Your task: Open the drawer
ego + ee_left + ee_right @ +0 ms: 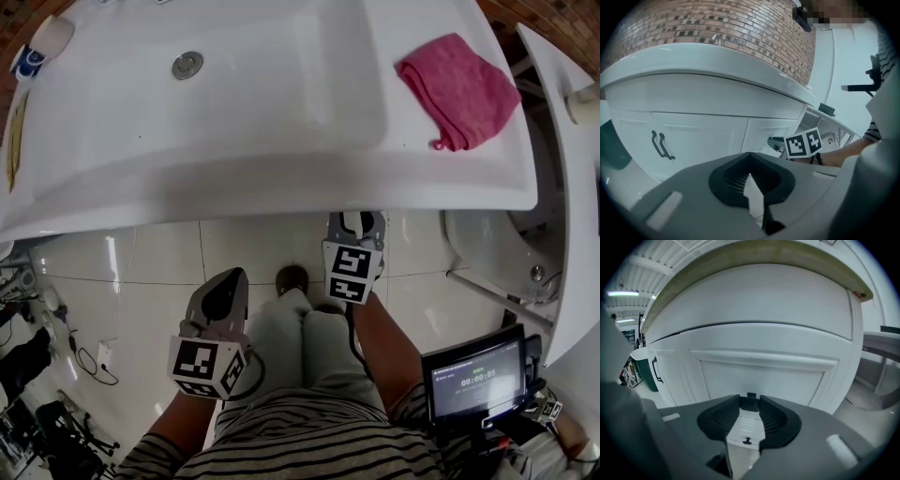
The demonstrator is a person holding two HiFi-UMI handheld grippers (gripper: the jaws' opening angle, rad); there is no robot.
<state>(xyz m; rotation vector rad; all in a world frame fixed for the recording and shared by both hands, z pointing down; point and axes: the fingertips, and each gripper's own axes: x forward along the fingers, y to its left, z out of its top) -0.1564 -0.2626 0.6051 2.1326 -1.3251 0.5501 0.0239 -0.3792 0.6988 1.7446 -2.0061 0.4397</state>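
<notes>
Reaching beneath the sink counter [187, 199] with the right gripper [354, 225], closing its jaws on the small dark knob [751, 399] of the drawer [768, 373] straight ahead, bar seemingly level. Holding the left gripper [223, 286] back by the body, pinched together, empty. Pulling room limited only by the person's legs [305, 347]; pink cloth [459, 89] above, clear of it.

Right gripper [750, 401], jaws closing about a small dark handle [751, 396] on the white panelled cabinet front [759, 376]; whether the pads touch it is unclear. Nearer, a second small dark knob [747, 440]; far left, a black door handle [655, 370].
</notes>
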